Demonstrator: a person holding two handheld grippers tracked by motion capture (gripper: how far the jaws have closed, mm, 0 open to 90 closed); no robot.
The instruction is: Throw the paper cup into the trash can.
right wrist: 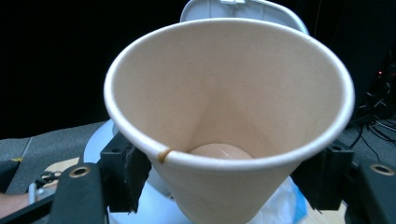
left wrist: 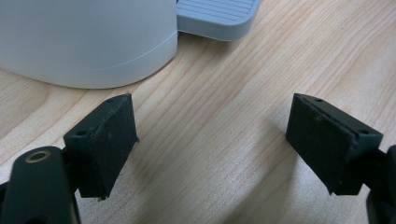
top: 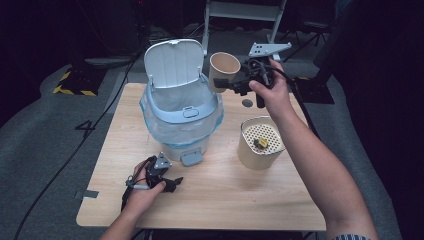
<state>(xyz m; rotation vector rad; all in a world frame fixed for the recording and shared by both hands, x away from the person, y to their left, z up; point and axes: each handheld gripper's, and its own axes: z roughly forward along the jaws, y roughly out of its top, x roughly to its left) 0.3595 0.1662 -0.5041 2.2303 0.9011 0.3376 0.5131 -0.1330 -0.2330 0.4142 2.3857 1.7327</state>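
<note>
Cup [top: 223, 69] clamped between right tongs [top: 226, 83], above bin [top: 181, 112].

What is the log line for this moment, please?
right gripper: holds paper cup beside open bin | left gripper: open, empty, on table

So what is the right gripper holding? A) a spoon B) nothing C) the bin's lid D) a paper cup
D: the right gripper has its jaws closed on the sides of a paper cup, held up beside the open bin; the right gripper view looks straight into the cup.
</note>
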